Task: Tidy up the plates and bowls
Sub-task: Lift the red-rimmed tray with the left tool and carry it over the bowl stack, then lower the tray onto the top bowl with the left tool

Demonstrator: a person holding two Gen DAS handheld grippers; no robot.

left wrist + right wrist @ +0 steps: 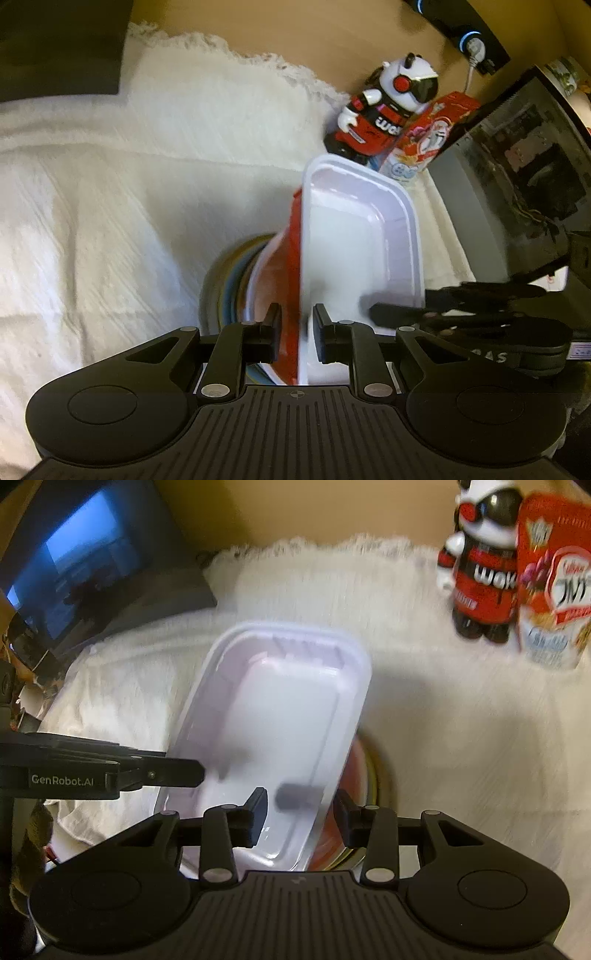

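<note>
Left wrist view shows my left gripper (295, 334) clenched on the near rim of a white rectangular tray (354, 236), one pad inside the wall and one outside, with a red bowl (284, 269) pressed against the tray's outer left side. My right gripper (301, 812) bites the same tray (280, 716) along its right wall, so both tongs carry it tilted above the white cloth (110, 184). Under it, at the near middle of the cloth, sits a stack of round dishes (225, 280) with yellow and blue rims, the red bowl on top as far as I can tell. I judge the job partly done: the round pieces are gathered into one pile, while the tray is not yet set down anywhere. The tray looks thin, glossy and pale lilac inside, shallow with a stepped rim, likely light and a bit flexible. A toy panda figure (384, 107) and a snack box (428, 136) stand at the far right, well apart.
</note>
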